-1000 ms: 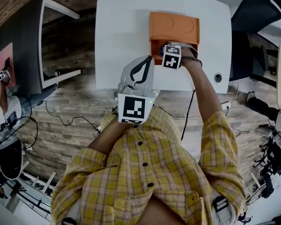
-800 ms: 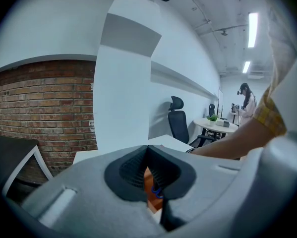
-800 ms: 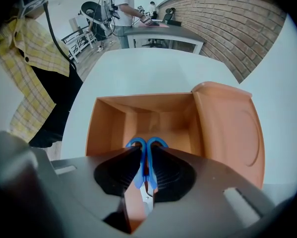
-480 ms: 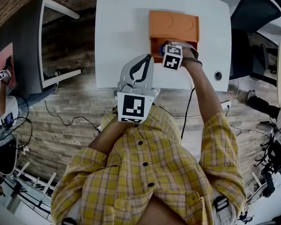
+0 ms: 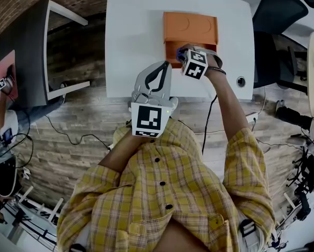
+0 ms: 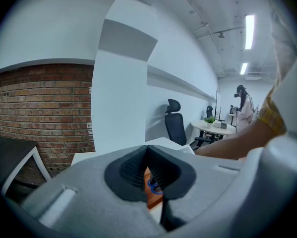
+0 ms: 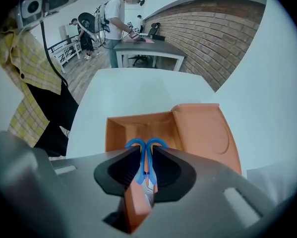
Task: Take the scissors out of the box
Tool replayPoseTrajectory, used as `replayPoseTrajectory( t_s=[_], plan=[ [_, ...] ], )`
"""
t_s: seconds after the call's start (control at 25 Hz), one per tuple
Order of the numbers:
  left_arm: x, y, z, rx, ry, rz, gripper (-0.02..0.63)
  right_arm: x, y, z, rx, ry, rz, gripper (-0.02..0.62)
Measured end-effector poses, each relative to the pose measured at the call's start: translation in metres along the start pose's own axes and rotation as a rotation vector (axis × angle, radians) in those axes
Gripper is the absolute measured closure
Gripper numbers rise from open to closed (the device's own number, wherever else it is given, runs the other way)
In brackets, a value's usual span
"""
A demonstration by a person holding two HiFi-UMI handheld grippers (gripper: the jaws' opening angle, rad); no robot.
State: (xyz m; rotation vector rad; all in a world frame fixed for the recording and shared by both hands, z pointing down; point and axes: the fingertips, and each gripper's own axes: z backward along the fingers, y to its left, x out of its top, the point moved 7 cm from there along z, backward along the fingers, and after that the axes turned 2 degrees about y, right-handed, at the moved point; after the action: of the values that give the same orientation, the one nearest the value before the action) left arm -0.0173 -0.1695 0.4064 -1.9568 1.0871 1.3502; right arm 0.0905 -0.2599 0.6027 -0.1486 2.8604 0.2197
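An orange box stands open on the white table, its lid folded back. My right gripper points steeply down over the box's front compartment and is shut on the blue-handled scissors. The handle loops stick out beyond the pads and the blades are hidden between the jaws. A bit of blue of the scissors shows in the head view. My left gripper hovers at the table's front edge, left of the box, jaws together and empty.
A black office chair stands at the table's far right corner, and a cable grommet sits in the table's right front. A dark desk lies to the left. People stand by another desk behind.
My right gripper has lifted a little above the box with the scissors in its jaws and has rolled slightly. The left gripper has stayed where it was.
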Motion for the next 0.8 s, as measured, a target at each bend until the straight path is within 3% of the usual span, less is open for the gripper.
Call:
replayPoseTrajectory(
  t_s=[0.4, 0.8],
  plan=[
    [0.004, -0.013, 0.013, -0.003, -0.023, -0.003, 0.604, -0.010, 0.006, 0.027, -0.081, -0.060, -0.091, 0.509],
    [0.008, -0.021, 0.029, 0.000, -0.048, -0.009, 0.604, -0.006, 0.009, 0.075, -0.165, -0.243, -0.293, 0.509]
  ],
)
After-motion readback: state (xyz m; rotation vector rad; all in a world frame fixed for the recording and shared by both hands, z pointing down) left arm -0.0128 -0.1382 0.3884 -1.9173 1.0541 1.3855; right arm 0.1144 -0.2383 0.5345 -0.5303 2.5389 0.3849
